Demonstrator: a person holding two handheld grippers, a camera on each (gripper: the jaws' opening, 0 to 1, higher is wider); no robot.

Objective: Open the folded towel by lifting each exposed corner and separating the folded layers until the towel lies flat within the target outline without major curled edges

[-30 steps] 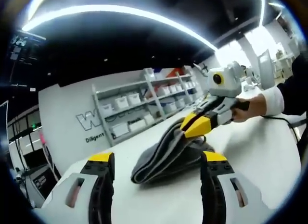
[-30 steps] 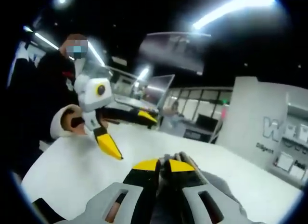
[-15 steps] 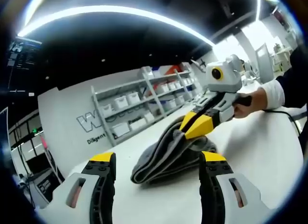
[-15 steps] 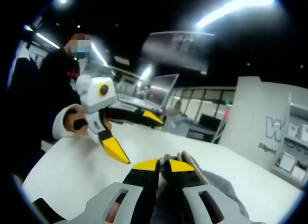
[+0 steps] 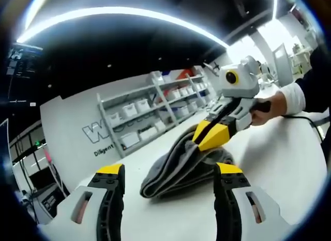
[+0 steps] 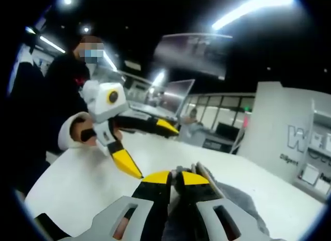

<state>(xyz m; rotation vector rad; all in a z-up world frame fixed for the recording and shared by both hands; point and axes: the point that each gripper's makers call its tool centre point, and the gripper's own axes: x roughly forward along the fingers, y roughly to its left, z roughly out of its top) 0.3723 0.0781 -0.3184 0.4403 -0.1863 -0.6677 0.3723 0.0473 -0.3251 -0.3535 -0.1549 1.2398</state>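
- Grey towel bunched in folded layers on the white table, one end drawn up off the surface into a ridge, the rest lying in a rounded heap with stacked edges showing at its near end.
- In the right gripper view, same towel directly under and beyond the yellow tips, a fold of it rising between them.
- Right gripper clamped on the raised edge of the towel, yellow-tipped jaws pressed together with cloth pinched between; in its own view the two tips nearly meeting around that fold.
- Left gripper low over the table just in front of the towel, jaws spread wide apart, nothing between them, towel heap seen through the gap; in the right gripper view off to the left, held above the table, apart from the cloth.
- Hand with a white cuff on the right gripper's handle; hand on the left gripper's.
- Person in dark clothing at the table's far edge.
- Shelving with white bins against a wall behind the table.
- Long light strips overhead.
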